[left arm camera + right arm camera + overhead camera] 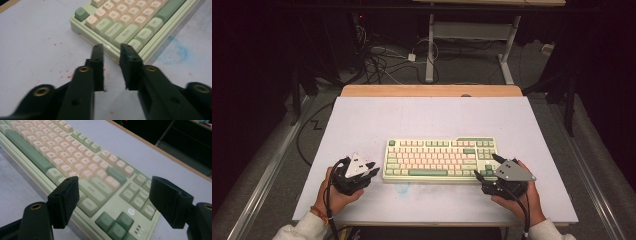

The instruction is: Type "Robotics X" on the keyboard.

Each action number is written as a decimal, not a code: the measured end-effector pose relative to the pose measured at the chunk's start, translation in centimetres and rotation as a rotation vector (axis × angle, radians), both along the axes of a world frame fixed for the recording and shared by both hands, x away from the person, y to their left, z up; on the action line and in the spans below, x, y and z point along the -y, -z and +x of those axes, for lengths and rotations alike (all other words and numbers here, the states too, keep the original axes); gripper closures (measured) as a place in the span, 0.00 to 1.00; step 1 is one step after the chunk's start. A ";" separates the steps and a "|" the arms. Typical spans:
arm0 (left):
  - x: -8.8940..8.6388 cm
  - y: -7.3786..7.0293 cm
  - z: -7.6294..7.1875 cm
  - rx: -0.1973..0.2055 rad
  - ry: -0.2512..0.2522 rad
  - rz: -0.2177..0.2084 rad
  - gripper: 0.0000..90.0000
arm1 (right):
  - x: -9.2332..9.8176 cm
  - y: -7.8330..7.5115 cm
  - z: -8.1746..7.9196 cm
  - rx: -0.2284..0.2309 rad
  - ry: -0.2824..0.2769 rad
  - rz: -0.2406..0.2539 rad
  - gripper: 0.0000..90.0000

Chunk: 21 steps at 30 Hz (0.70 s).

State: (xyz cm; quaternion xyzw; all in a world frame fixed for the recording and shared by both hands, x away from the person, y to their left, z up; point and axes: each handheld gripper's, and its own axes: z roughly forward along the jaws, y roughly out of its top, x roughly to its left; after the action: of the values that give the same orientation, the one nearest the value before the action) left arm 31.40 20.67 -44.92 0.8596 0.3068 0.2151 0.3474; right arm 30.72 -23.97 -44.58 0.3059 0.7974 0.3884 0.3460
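Observation:
A pale green keyboard point(439, 160) with cream and green keys lies in the near middle of the white table point(422, 115). My left gripper point(374, 168) sits just off its left end, held low over the table. In the left gripper view its jaws point(112, 46) stand a narrow gap apart with nothing between them, tips close to the keyboard's point(125, 22) near left corner. My right gripper point(485, 165) is at the right end. In the right gripper view its jaws point(113, 180) are wide apart, and the keyboard's point(75, 157) arrow-key corner lies between and beyond them, untouched.
A blue smear point(178, 51) and red specks point(65, 72) mark the table in front of the keyboard. A wooden strip point(432, 90) runs along the far edge. Beyond it are floor cables point(382, 60) and another table's legs point(430, 50).

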 end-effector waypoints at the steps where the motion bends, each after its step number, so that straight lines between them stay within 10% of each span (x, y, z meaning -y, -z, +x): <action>1: 0.0 -0.2 0.0 0.002 0.009 -0.001 0.90 | 0.3 0.0 -0.1 -0.004 0.009 0.007 0.27; 21: 3.1 -1.8 1.6 -0.020 0.117 0.001 0.97 | 1.6 0.8 -1.0 -0.024 0.040 -0.001 0.27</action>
State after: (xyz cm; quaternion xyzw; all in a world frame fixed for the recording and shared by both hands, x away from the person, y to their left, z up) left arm 32.99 17.60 -43.15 0.8783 0.2596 0.1861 0.3558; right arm 29.76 -25.60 -45.40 0.3261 0.7953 0.3774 0.3444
